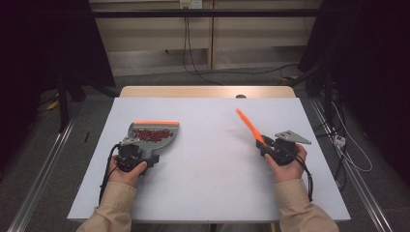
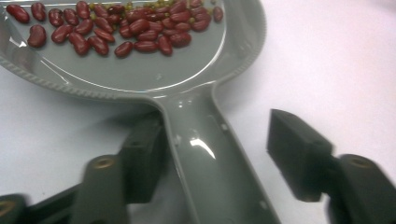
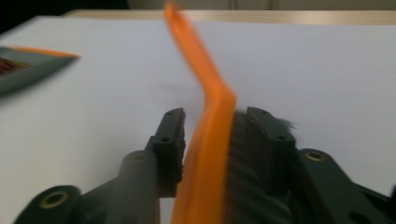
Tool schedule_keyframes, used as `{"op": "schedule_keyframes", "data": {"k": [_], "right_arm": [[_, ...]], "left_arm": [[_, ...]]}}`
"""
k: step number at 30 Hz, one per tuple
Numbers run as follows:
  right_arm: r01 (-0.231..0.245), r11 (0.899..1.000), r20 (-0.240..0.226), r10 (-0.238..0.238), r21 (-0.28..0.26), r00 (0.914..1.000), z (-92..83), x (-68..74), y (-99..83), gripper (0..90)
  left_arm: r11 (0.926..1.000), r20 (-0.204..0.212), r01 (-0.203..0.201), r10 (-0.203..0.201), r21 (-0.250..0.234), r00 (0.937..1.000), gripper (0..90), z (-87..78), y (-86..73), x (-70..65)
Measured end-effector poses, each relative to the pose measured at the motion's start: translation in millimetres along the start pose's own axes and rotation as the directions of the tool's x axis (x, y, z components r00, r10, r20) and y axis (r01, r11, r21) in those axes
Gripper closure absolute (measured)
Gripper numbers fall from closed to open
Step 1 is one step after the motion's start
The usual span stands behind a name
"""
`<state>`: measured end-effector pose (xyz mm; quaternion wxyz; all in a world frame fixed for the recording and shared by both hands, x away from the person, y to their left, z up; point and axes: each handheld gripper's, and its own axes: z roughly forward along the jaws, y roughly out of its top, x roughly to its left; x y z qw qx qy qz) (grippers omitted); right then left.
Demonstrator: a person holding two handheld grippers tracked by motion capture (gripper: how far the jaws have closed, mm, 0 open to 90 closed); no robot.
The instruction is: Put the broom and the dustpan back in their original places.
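Observation:
A grey dustpan [image 1: 153,131] with an orange front lip lies on the white table [image 1: 208,164] at the left, holding several red beans [image 1: 153,136]. In the left gripper view the beans [image 2: 116,28] sit at the far side of the pan [image 2: 140,70]. My left gripper [image 1: 144,153] [image 2: 217,135] stands open around the pan's handle [image 2: 210,158]: one pad lies beside it, the other is clearly apart. At the right, an orange-handled brush [image 1: 249,124] [image 3: 205,88] sticks up and left from my right gripper [image 1: 265,143] [image 3: 217,120]. Its jaws are slightly parted, with the blurred brush and its dark bristles [image 3: 238,154] loose between them.
Behind the white sheet a strip of wooden table edge [image 1: 208,91] shows. Cables [image 1: 193,63] run over the floor and the wall beyond. Metal rails [image 1: 43,174] flank the table on both sides. The person's sleeves [image 1: 113,208] enter from the bottom.

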<state>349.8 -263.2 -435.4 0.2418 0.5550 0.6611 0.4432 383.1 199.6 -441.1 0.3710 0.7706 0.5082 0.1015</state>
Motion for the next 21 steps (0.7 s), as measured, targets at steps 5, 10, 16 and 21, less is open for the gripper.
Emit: {"op": "schedule_keyframes", "data": {"k": [5, 10, 16, 21], "right_arm": [[-0.034, 0.999, -0.087, 0.031, -0.041, 0.9957, -1.0, 5.0, 0.5, 40.7], [0.007, 0.999, -0.147, -0.012, -0.035, 0.9890, -4.0, 10.1, -1.3, 31.3], [0.072, 0.997, -0.176, -0.073, -0.010, 0.9817, -11.5, 14.9, -10.8, 25.1], [0.100, 0.995, -0.183, -0.097, 0.010, 0.9783, -15.5, 12.2, -18.1, 21.5]], "left_arm": [[0.9924, 0.019, -0.079, 0.081, -0.094, 0.9966, 18.9, -12.8, -2.5, -4.0], [0.9808, 0.059, -0.099, 0.110, -0.168, 0.9922, 12.3, -20.1, -4.6, -5.4], [0.9735, 0.093, -0.116, 0.137, -0.197, 0.9862, 9.6, -25.8, -10.6, -3.3], [0.9740, 0.097, -0.126, 0.146, -0.188, 0.9846, 8.8, -26.2, -11.2, -0.2]]}}
